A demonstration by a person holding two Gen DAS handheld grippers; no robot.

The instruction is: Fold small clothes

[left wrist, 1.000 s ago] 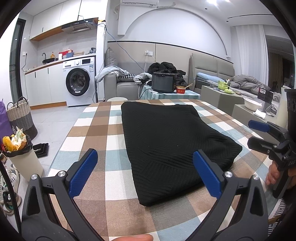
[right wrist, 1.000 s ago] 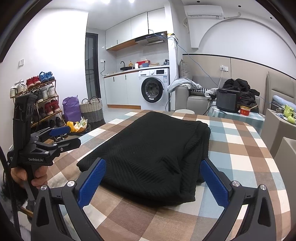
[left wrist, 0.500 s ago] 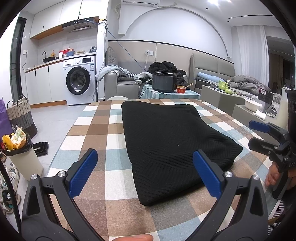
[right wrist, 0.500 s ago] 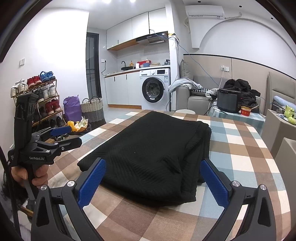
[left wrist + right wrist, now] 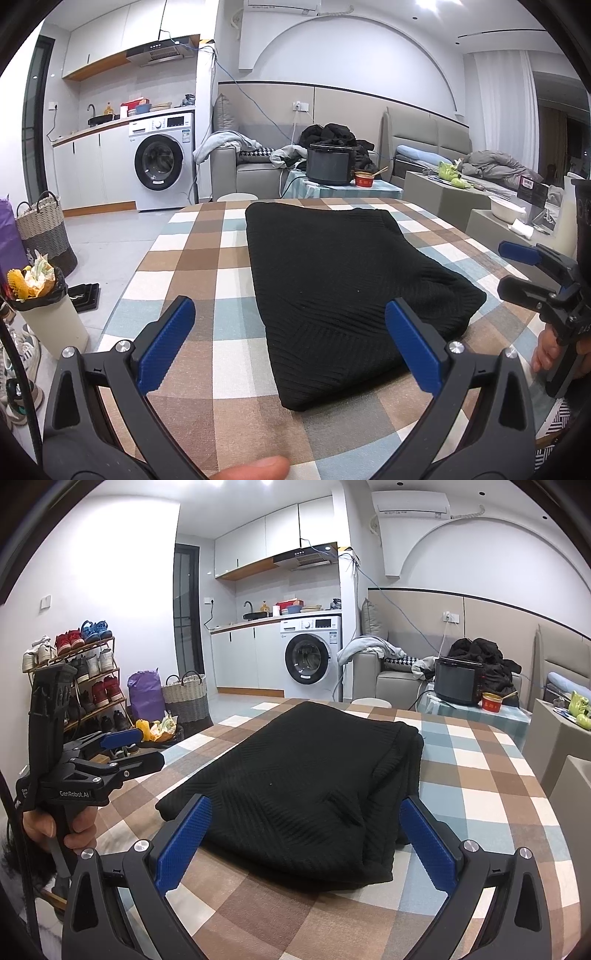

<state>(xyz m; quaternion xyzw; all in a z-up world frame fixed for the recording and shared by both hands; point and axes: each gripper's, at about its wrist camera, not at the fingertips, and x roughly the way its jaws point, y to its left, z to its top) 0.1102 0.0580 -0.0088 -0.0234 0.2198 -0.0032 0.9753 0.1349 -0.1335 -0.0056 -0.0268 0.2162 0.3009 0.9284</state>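
A black knit garment (image 5: 343, 273) lies folded into a thick rectangle on the checked tablecloth (image 5: 207, 258); it also shows in the right wrist view (image 5: 306, 782). My left gripper (image 5: 291, 343) is open and empty, hovering just short of the garment's near end. My right gripper (image 5: 306, 838) is open and empty, hovering at the garment's other near corner. Each gripper shows in the other's view: the right gripper at the far right (image 5: 517, 271), the left gripper at the far left (image 5: 129, 749), both open and held off the cloth.
The table edge drops to the floor on the left, where a bin (image 5: 40, 306) and a woven basket (image 5: 44, 229) stand. A washing machine (image 5: 162, 166), sofa and a side table with a black cooker (image 5: 330, 168) lie beyond. A shoe rack (image 5: 81, 679) stands by the wall.
Both grippers have stayed open and nearly still, drifting only slightly. The garment has not moved.
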